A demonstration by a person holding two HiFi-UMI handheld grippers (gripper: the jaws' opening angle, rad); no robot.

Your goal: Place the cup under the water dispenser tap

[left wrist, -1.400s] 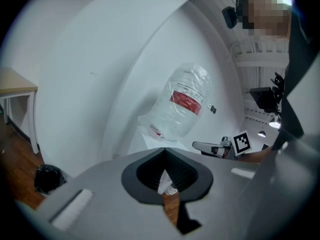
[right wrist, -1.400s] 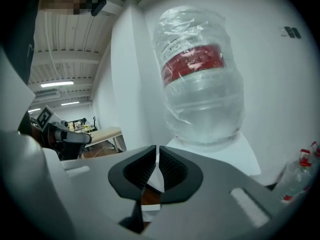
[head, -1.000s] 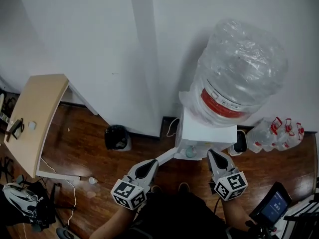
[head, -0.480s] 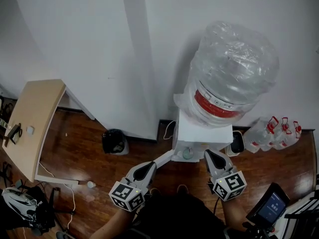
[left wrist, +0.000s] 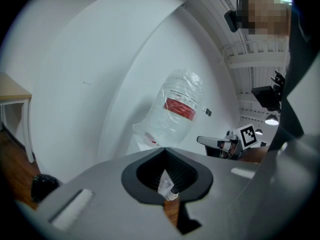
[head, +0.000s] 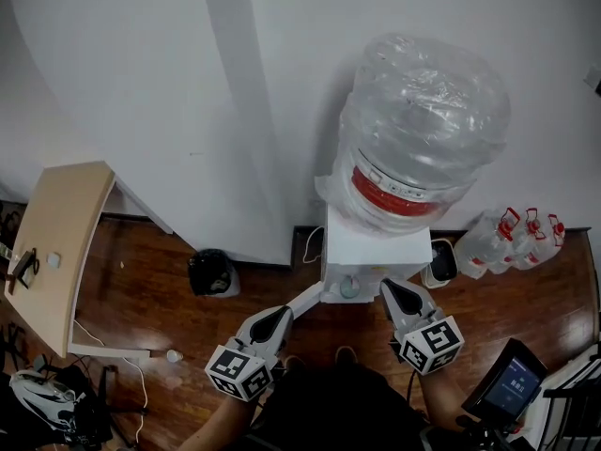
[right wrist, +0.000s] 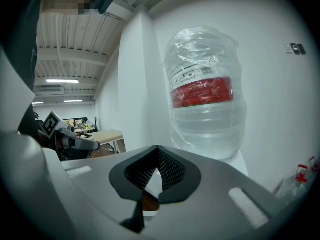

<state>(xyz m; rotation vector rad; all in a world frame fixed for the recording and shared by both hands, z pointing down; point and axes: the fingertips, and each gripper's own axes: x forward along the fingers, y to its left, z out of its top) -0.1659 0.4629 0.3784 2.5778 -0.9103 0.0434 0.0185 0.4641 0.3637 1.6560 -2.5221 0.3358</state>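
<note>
I have my left tool (head: 317, 294) and right tool (head: 386, 286) both closed on nothing, flanking the small pale cup (head: 349, 288), which sits in the front recess of the white water dispenser (head: 371, 248) beneath its big bottle (head: 418, 130).

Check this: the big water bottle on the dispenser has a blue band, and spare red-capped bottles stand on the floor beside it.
The band is red, not blue; the right gripper view shows it plainly. The rest holds: the water bottle sits on the dispenser, with spare red-capped bottles on the floor beside it.
</note>
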